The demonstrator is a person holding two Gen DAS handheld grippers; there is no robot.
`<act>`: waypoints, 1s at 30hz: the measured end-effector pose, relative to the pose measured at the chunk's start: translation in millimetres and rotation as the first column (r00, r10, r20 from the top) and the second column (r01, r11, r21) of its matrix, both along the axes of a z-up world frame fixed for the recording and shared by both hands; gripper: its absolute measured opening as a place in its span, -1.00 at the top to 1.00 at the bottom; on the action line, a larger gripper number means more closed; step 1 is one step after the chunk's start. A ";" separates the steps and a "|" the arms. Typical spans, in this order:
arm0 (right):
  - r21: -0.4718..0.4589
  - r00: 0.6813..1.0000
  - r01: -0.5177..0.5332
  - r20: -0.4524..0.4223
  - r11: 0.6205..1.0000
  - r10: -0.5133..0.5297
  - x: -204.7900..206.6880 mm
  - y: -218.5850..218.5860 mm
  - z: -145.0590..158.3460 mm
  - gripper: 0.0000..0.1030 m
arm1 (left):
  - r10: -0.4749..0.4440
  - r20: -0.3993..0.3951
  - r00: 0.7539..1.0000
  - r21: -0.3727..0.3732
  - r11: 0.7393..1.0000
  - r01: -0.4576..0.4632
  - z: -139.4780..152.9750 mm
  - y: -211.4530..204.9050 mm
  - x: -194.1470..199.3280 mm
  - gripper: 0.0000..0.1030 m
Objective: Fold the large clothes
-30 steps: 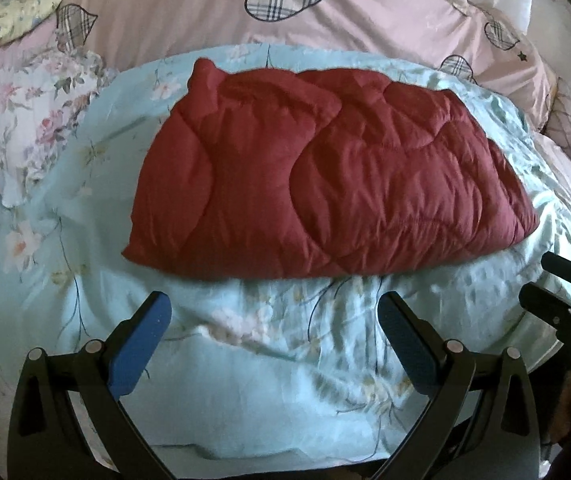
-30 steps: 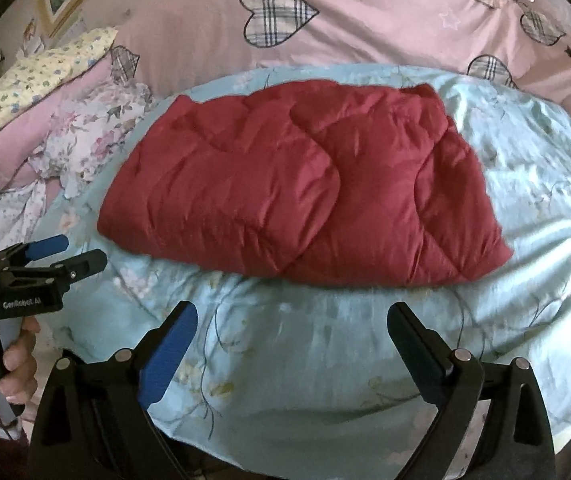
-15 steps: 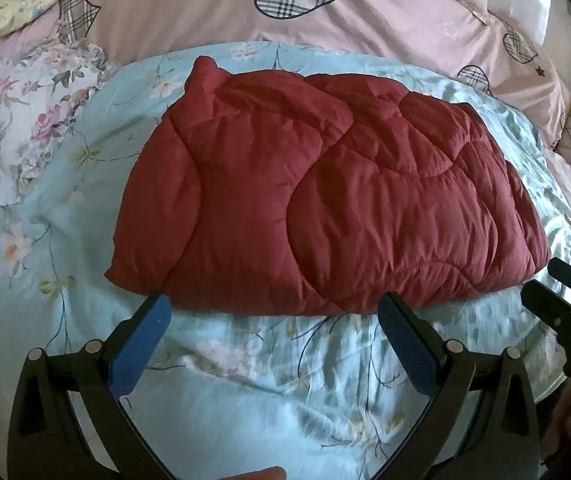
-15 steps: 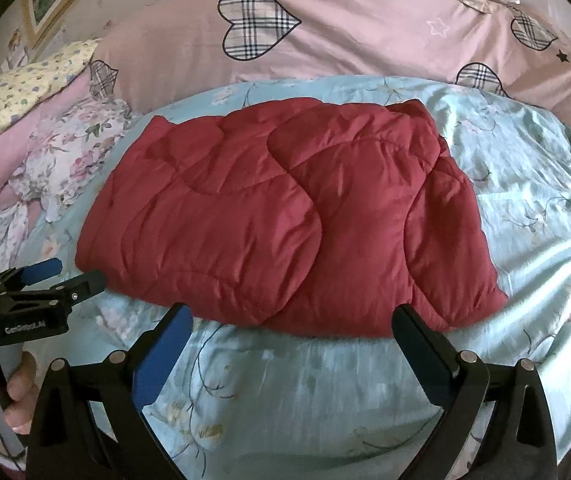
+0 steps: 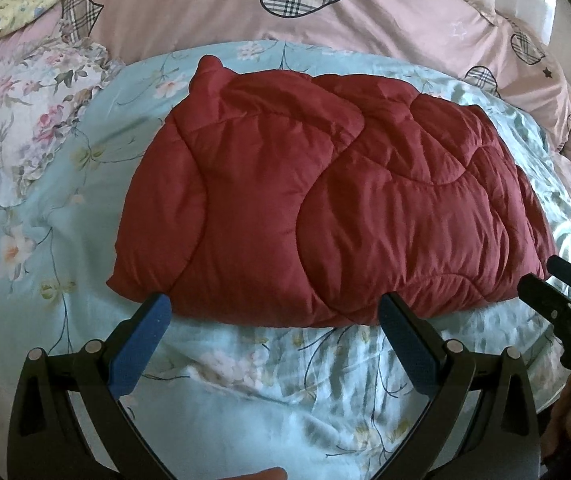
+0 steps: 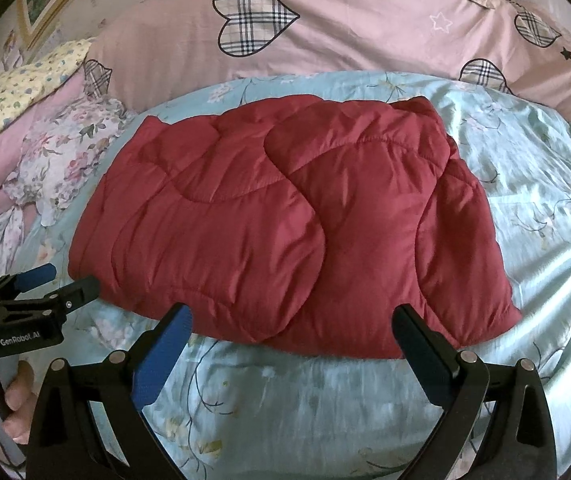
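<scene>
A dark red quilted garment (image 5: 325, 208) (image 6: 285, 220) lies folded in a broad puffy bundle on the light blue floral sheet (image 5: 245, 380) (image 6: 305, 400). My left gripper (image 5: 273, 312) is open, its fingertips at the bundle's near edge, nothing between them. My right gripper (image 6: 291, 322) is open too, tips just over the near hem on the bundle's right half. Each gripper shows in the other's view: the right one (image 5: 553, 292) at the bundle's right corner, the left one (image 6: 57, 284) at its left corner.
A pink duvet with plaid hearts (image 6: 325, 32) lies behind the sheet. A floral cloth (image 5: 25, 128) and a yellow flowered pillow (image 6: 17, 92) lie at the left. A hand (image 6: 9, 400) holds the left gripper's handle.
Both grippers have moved forward toward the red bundle, from well short of it to its near edge. The bundle itself has not shifted.
</scene>
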State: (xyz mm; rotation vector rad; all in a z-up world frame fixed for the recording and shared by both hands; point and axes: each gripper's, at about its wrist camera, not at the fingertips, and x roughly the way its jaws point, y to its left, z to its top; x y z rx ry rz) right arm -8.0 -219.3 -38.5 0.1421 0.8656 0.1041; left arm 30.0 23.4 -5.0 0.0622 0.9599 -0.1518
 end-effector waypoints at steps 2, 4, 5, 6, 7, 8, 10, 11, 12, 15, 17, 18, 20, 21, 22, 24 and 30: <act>0.002 1.000 0.001 -0.003 1.000 -0.001 1.4 -0.5 -0.5 -0.96 | 0.003 -0.001 1.000 -0.001 1.000 -0.003 -0.6 0.5 0.9 -1.00; 0.003 1.000 0.002 -0.005 1.000 -0.002 2.7 -0.5 -0.8 -0.96 | 0.005 -0.002 1.000 -0.001 1.000 -0.005 -1.1 0.7 1.6 -1.00; 0.002 1.000 0.001 -0.005 1.000 -0.001 3.6 -0.9 -0.6 -0.96 | 0.006 -0.001 1.000 -0.001 1.000 -0.006 -1.0 1.0 1.9 -1.00; 0.003 1.000 0.002 -0.006 1.000 -0.002 3.6 -1.0 -0.6 -0.95 | 0.007 0.001 1.000 0.000 1.000 -0.007 -0.9 1.0 2.2 -1.00; 0.004 1.000 0.002 -0.007 1.000 -0.002 4.0 -1.2 -0.8 -0.95 | 0.007 0.003 1.000 0.002 1.000 -0.007 -0.8 1.0 2.5 -1.00; 0.005 1.000 0.001 -0.007 1.000 -0.001 4.5 -1.4 -0.9 -0.95 | 0.006 0.003 1.000 0.002 1.000 -0.006 -0.8 1.5 2.9 -1.00; 0.005 1.000 0.002 -0.007 1.000 -0.002 5.3 -1.6 -0.8 -0.95 | 0.005 0.003 1.000 0.000 1.000 -0.005 -0.4 1.9 3.4 -1.00; 0.005 1.000 0.001 -0.007 1.000 -0.001 5.2 -1.7 -0.8 -0.95 | 0.005 0.004 1.000 -0.001 1.000 -0.005 0.0 2.1 3.6 -1.00; 0.005 1.000 0.003 -0.008 1.000 -0.003 5.1 -1.6 -0.8 -0.96 | 0.005 0.005 1.000 -0.001 1.000 -0.005 0.3 2.3 3.7 -1.00; 0.007 1.000 0.003 -0.008 1.000 -0.002 5.5 -1.8 -0.7 -0.95 | 0.004 0.001 1.000 -0.010 1.000 -0.004 0.4 2.5 4.8 -1.00; 0.006 1.000 0.001 -0.008 1.000 -0.001 5.4 -1.6 -0.8 -0.95 | 0.004 0.000 1.000 -0.009 1.000 -0.004 0.3 2.2 5.6 -1.00; 0.004 1.000 0.002 -0.008 1.000 -0.002 5.8 -1.6 -0.7 -0.95 | 0.003 0.001 1.000 -0.006 1.000 -0.003 0.5 1.7 6.0 -1.00; 0.004 1.000 0.003 -0.008 1.000 -0.003 6.3 -1.7 -0.5 -0.96 | 0.001 0.001 1.000 -0.007 1.000 -0.001 0.3 1.2 6.5 -1.00; 0.005 1.000 0.003 -0.008 1.000 -0.003 6.4 -1.7 -0.4 -0.96 | 0.001 0.002 1.000 -0.006 1.000 -0.001 0.3 1.1 6.8 -1.00; 0.007 1.000 0.004 -0.007 1.000 -0.003 6.7 -2.0 -0.2 -0.96 | 0.001 0.002 1.000 -0.005 1.000 -0.001 0.2 0.8 7.1 -1.00; 0.009 1.000 0.004 -0.006 1.000 -0.004 7.8 -2.6 0.3 -0.96 | 0.001 0.000 1.000 -0.007 1.000 -0.001 0.2 0.9 6.9 -1.00; 0.012 1.000 0.005 -0.005 1.000 -0.005 9.5 -3.6 1.6 -0.95 | 0.003 0.000 1.000 -0.003 1.000 -0.003 1.0 -0.4 9.3 -1.00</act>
